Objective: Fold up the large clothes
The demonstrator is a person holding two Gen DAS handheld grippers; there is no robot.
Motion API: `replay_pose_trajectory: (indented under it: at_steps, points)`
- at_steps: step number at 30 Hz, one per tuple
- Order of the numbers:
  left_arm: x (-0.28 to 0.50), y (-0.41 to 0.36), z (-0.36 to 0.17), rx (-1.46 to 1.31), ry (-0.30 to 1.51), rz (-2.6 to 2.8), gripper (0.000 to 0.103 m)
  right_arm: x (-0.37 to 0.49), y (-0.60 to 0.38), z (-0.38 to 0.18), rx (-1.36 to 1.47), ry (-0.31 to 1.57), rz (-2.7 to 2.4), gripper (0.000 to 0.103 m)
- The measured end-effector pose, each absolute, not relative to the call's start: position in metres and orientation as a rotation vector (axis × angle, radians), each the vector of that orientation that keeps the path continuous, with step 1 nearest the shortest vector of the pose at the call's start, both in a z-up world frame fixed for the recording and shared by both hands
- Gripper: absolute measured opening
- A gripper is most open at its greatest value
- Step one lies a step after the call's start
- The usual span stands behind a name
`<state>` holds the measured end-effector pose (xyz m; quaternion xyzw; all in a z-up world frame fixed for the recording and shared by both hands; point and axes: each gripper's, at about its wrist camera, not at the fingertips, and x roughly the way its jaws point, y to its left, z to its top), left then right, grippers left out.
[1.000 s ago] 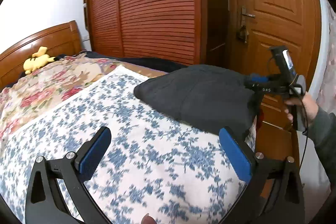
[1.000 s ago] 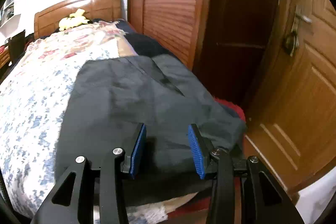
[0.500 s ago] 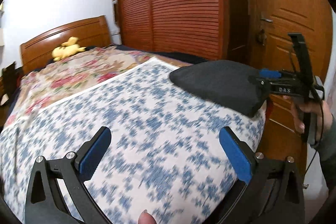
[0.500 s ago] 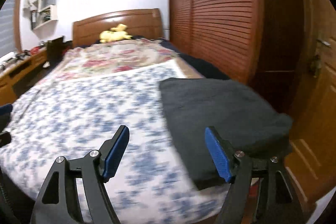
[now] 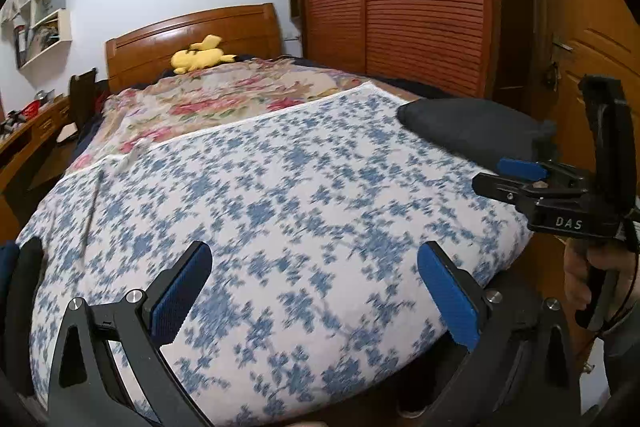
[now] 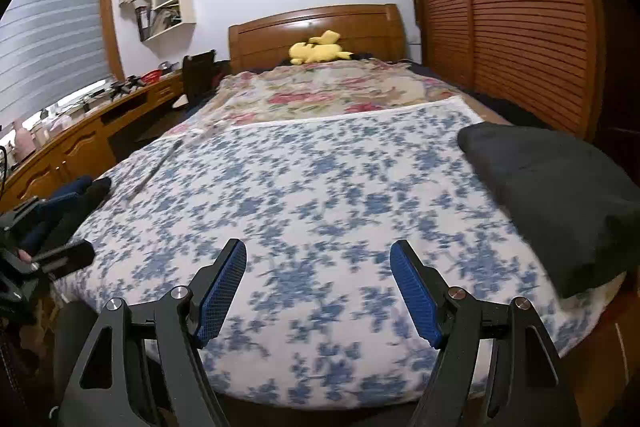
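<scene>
Both the left gripper (image 5: 312,297) and right gripper (image 6: 318,291) hang released and empty over the blue-flowered sheet (image 6: 320,211), while the folded dark garment (image 6: 560,195) sits at the near-right bed corner, where overhang risks slipping off.

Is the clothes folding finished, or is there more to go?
One dark garment lies folded at the bed's right edge. Both the left gripper and right gripper are open, holding nothing. A dark pile of clothes at the left edge seems still unfolded.
</scene>
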<state>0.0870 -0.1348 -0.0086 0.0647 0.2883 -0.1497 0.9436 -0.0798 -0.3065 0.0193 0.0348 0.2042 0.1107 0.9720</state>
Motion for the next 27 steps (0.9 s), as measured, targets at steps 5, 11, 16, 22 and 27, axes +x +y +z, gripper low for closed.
replay_pose_trajectory:
  at_steps: [5, 11, 16, 22, 27]
  points:
    - [0.078, -0.116, -0.021, 0.111, 0.593, -0.254, 0.103, -0.068, -0.291, 0.008, 0.064, 0.425, 0.253, 0.076]
    - [0.069, -0.090, -0.031, 0.073, 0.594, -0.200, 0.103, -0.061, -0.280, 0.004, 0.037, 0.430, 0.283, 0.076]
    - [0.065, -0.071, -0.024, 0.039, 0.577, -0.161, 0.103, -0.063, -0.269, 0.008, 0.019, 0.400, 0.304, 0.076]
    - [0.054, -0.051, -0.005, 0.005, 0.510, -0.117, 0.103, -0.064, -0.254, 0.015, -0.002, 0.327, 0.318, 0.076]
    - [0.042, -0.042, 0.012, -0.015, 0.446, -0.087, 0.103, -0.075, -0.254, 0.025, 0.012, 0.263, 0.329, 0.076]
